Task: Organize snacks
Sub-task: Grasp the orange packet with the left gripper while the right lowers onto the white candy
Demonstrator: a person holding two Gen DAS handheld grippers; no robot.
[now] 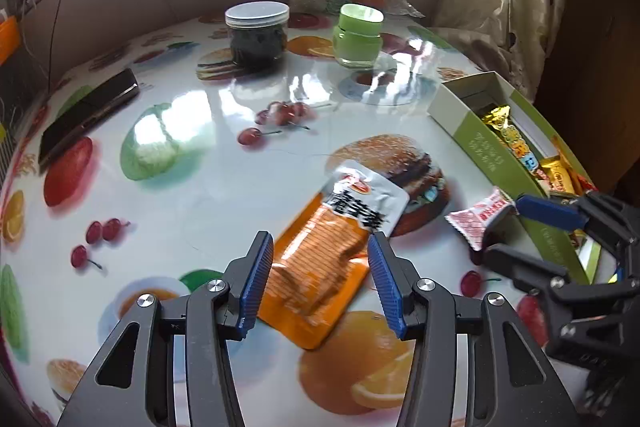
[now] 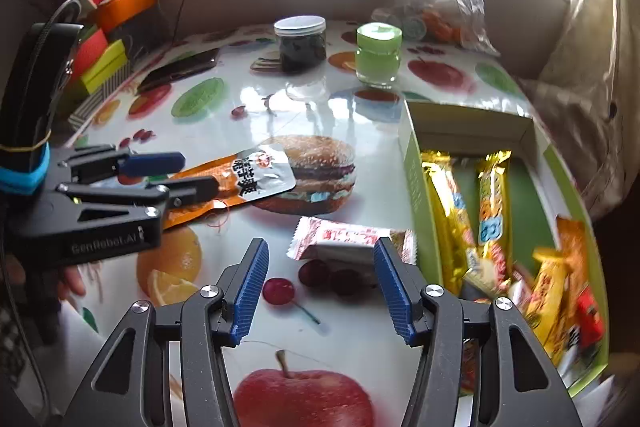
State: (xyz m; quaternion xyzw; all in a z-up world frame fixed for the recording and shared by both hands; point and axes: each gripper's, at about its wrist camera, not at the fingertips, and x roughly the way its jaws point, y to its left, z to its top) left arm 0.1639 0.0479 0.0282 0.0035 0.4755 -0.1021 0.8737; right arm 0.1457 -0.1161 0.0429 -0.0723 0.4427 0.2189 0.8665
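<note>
Glossy table point(image 1: 208, 179): one flat orange pouch point(image 1: 320, 267) between the open left gripper point(image 1: 320, 247), one crinkly red-white candy point(image 2: 352, 243) (rectangular) before the open right gripper point(image 2: 320, 255).

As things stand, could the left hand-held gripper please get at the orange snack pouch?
Probably yes: the left hand-held gripper has open jaws straddling the orange snack pouch, which lies flat on the table with nothing over it.

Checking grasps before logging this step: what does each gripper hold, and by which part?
Neither holds anything. The left gripper stands open around the orange snack pouch; the right gripper stands open at the red-and-white candy packet.
</note>
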